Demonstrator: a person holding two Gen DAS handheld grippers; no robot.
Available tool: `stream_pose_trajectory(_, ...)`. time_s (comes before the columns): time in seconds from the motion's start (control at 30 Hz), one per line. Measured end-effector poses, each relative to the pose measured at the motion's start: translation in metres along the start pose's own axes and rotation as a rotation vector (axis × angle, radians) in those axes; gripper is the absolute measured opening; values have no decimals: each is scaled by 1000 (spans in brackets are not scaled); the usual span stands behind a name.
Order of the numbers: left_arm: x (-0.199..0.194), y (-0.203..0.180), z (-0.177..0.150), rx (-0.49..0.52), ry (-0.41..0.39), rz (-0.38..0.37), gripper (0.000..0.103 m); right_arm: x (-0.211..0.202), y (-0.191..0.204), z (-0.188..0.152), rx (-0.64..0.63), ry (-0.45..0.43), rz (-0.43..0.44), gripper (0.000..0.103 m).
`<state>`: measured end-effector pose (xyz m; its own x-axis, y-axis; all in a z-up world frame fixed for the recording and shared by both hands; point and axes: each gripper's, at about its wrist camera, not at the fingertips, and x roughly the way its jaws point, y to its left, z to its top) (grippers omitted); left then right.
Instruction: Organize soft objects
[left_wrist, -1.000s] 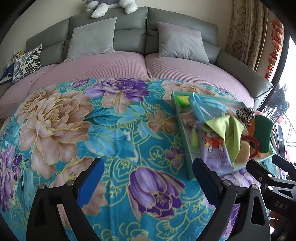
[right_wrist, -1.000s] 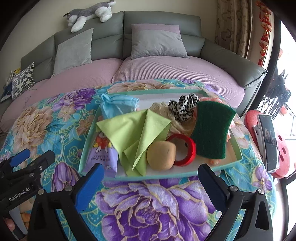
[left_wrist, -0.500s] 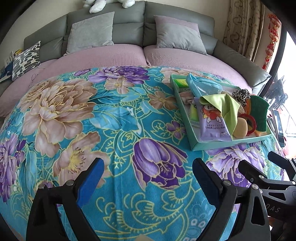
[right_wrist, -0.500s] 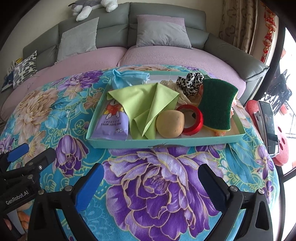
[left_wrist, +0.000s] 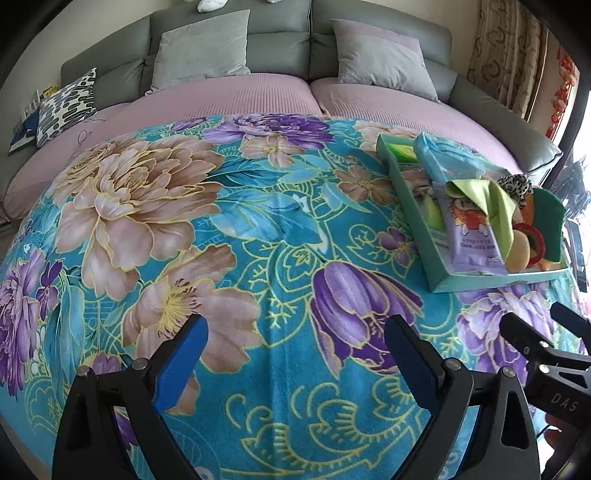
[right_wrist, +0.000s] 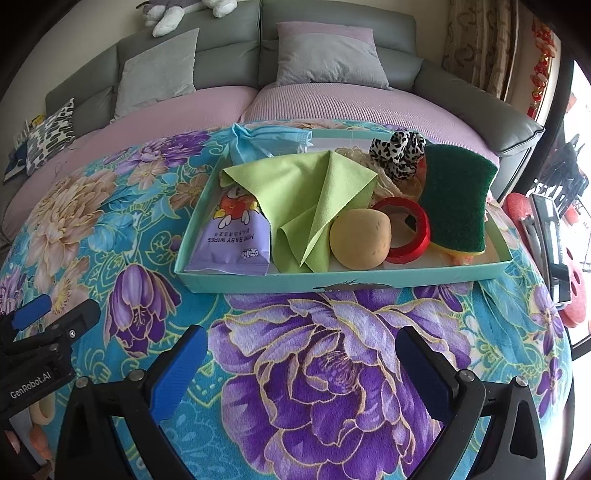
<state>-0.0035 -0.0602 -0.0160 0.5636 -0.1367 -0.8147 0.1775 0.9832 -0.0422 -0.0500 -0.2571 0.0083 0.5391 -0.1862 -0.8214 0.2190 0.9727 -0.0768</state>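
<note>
A teal tray (right_wrist: 343, 280) sits on the floral blanket (right_wrist: 332, 369) and holds a purple baby-wipes pack (right_wrist: 232, 240), a green cloth (right_wrist: 314, 195), a tan sponge ball (right_wrist: 360, 238), a red tape ring (right_wrist: 406, 229), a green scouring sponge (right_wrist: 456, 206), a leopard scrunchie (right_wrist: 397, 155) and a blue face mask (right_wrist: 266, 142). My right gripper (right_wrist: 301, 362) is open and empty, in front of the tray. My left gripper (left_wrist: 295, 354) is open and empty over bare blanket, with the tray (left_wrist: 417, 221) far to its right.
A grey sofa (right_wrist: 295, 44) with cushions and a pink cover stands behind the blanket. A plush toy (right_wrist: 173, 9) lies on its backrest. A phone (right_wrist: 550, 236) on a red stand is to the right of the tray.
Both grippers have drawn back and up from the tray, which now lies farther off in both views. Both stay open and empty.
</note>
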Motion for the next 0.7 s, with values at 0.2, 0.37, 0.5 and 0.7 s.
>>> stream_pose_trajectory(0.2,11,-6,0,35,15,19,96,6,-4,3,6,-7,-34,103)
stream_pose_trajectory(0.37,14,-9,1,48,15,23,96,9,-9,4,14,-8,-61,103)
stream_pose_trajectory(0.5,16,-9,1,53,12,47,96,12,-10,6,10,-2,-66,103)
stream_pose_trajectory(0.7,19,-4,2,16,25,62,96,15,-7,6,-3,7,-70,103)
